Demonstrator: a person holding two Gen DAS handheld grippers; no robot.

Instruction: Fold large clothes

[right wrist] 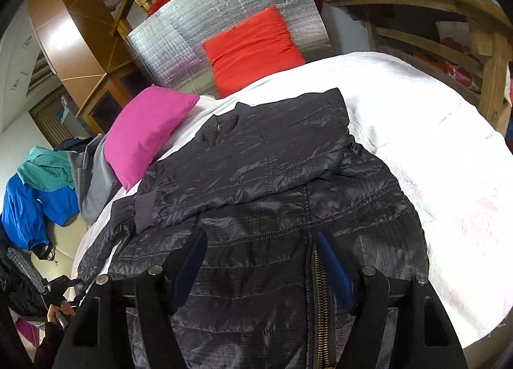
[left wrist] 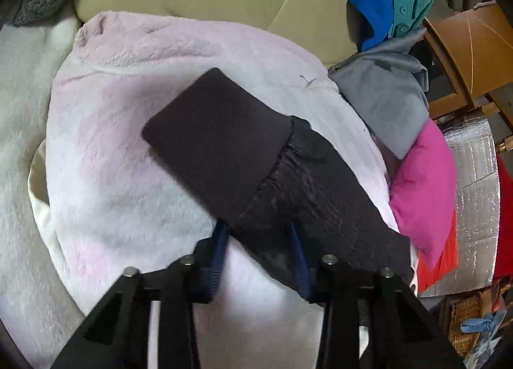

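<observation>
The left gripper (left wrist: 259, 231) is clamped on the black jacket (right wrist: 272, 176)'s sleeve cuff (left wrist: 214, 138), while the right gripper (right wrist: 261, 244) hangs spread wide just above the jacket's zipper (right wrist: 320, 301) on the fluffy blanket (right wrist: 433, 150).

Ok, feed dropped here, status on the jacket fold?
Left gripper around dark quilted jacket's sleeve with ribbed cuff. Right gripper open over zipper. Pink pillow beside jacket.
</observation>
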